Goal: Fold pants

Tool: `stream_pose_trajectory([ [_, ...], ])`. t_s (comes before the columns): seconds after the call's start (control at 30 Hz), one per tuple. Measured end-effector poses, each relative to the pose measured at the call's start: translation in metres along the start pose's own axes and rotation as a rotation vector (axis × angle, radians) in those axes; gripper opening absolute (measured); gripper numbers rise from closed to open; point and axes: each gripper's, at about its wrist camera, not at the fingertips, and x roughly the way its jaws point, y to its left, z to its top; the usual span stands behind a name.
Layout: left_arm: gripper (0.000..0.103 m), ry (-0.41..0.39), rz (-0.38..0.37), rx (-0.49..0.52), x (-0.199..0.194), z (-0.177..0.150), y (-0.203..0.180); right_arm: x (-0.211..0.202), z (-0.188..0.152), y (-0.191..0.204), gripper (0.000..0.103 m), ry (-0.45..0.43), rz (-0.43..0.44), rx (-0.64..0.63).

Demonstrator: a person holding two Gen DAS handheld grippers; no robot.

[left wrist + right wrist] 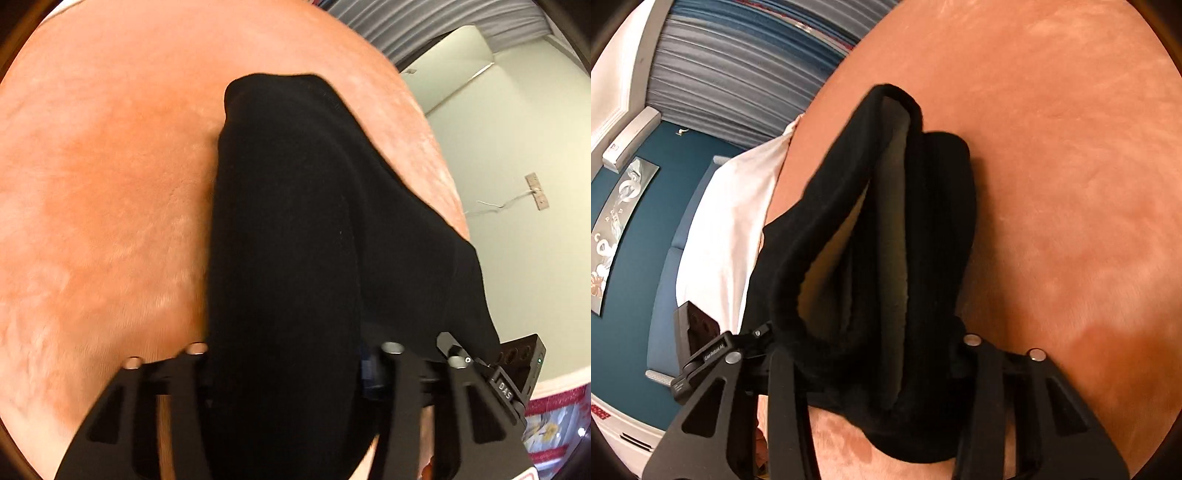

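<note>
Pants point(295, 229): black, bunched, hanging ahead of both grippers; grey lining shows in folds. Left fingers point(402, 398) and right fingers point(783, 398) each clamped on pants. Below: orange bed point(103, 177). Beyond: blue curtain point(738, 66).
</note>
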Motion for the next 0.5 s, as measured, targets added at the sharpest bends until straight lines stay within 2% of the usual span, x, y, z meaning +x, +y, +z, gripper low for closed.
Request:
stream_pose_trajectory([
  [0.1,0.036,0.015,-0.016,-0.002,-0.020,-0.022,-0.001,-0.028,-0.021,0.014,0.037,0.000,0.005,-0.055],
  [0.2,0.036,0.061,-0.085,-0.027,-0.048,-0.060,0.014,-0.061,-0.055,0.017,0.037,0.036,0.011,-0.092],
  [0.3,0.036,0.093,-0.115,-0.044,-0.067,-0.104,0.028,-0.080,-0.094,0.007,0.037,0.080,0.008,-0.093],
  [0.37,0.038,0.087,-0.121,-0.054,-0.073,-0.124,0.037,-0.081,-0.116,-0.009,0.039,0.097,-0.005,-0.068],
  [0.43,0.038,0.066,-0.117,-0.055,-0.076,-0.134,0.040,-0.081,-0.121,-0.022,0.040,0.086,0.037,-0.009],
  [0.5,0.037,0.045,-0.089,-0.031,-0.083,-0.134,0.029,-0.082,-0.115,-0.013,0.039,0.072,0.012,-0.025],
])
